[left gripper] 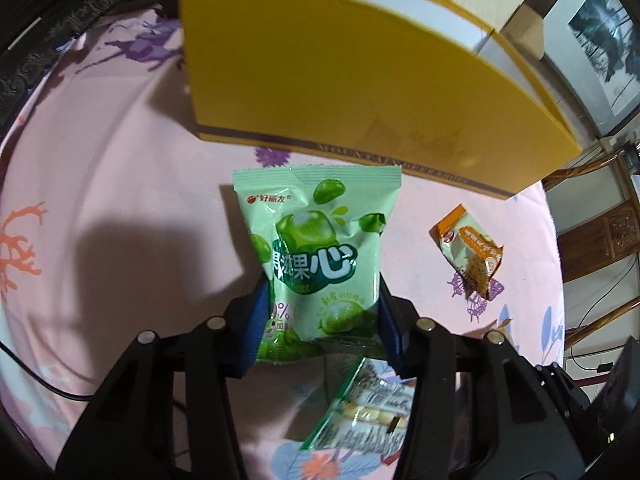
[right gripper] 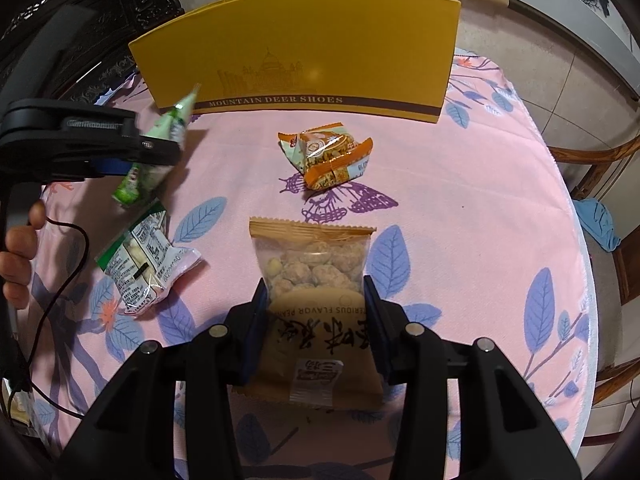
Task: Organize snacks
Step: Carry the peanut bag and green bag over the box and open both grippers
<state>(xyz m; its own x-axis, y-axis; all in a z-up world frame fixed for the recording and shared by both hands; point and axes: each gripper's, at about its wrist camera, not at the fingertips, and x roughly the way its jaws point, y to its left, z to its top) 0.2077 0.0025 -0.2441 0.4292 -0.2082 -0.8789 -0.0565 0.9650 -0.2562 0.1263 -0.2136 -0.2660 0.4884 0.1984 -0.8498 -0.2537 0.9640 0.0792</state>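
The left claw [left gripper: 320, 312] had its blue pads pressed against the lower sides of a pale green crinkly plastic sweets packet printed with green fruit [left gripper: 316, 256], lifted clear of the pink floral cloth-covered worktop [left gripper: 120, 200]. The packet's long axis ran straight ahead along the fingers, its sealed top edge pointing at the tall yellow cardboard shoe box [left gripper: 360, 80], which stood just beyond it and a little to the right. I judged the coming move would be a carry up and over that near wall, so the left hand was the nearer one.

The right claw [right gripper: 316, 320] was closed on a clear-and-tan plastic packet of coated peanuts [right gripper: 316, 300], likewise aligned toward the box, but well short of it.

Only the right wrist view showed the left claw from the side, with the green packet hanging tilted above a clear green-edged packet of pale nuts [right gripper: 140, 260] lying flat. It also showed the orange-trimmed foil snack packet [right gripper: 328, 156] between claw and box. Neither view showed the box's interior.
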